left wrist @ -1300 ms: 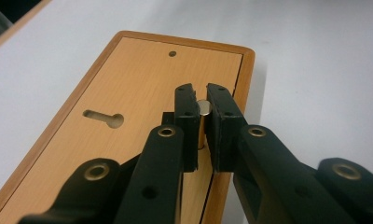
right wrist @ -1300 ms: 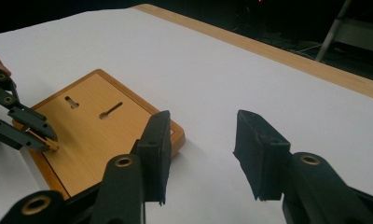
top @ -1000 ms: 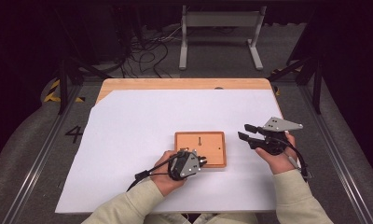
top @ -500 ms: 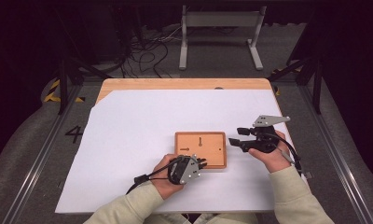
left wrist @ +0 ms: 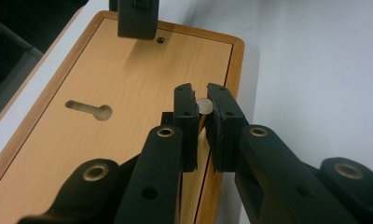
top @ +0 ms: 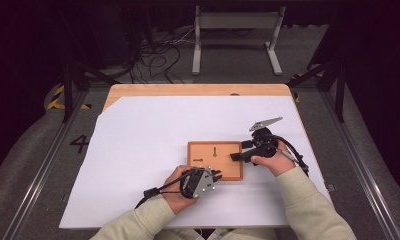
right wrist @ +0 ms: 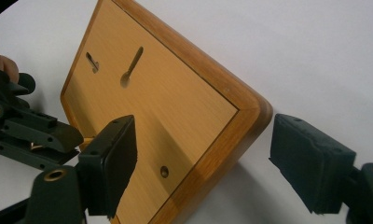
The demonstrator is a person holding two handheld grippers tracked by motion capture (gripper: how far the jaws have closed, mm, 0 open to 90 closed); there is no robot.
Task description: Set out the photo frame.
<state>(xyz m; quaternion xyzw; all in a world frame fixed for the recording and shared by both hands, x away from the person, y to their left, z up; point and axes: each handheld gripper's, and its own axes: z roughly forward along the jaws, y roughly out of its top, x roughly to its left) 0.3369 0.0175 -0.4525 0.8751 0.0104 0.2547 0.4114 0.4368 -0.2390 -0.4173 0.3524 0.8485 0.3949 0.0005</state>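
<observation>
Two grippers at the flat rectangular wooden frame back [top: 215, 160].
Left gripper [left wrist: 202, 100] pinches a small round metal pin [left wrist: 204, 106]; right gripper [right wrist: 203, 158], jaws just widening, straddles the frame's corner without touching.

Light orange-brown wooden board [top: 215, 159], white sheet [top: 153, 145], black tools, silvery pin [left wrist: 204, 106]
</observation>
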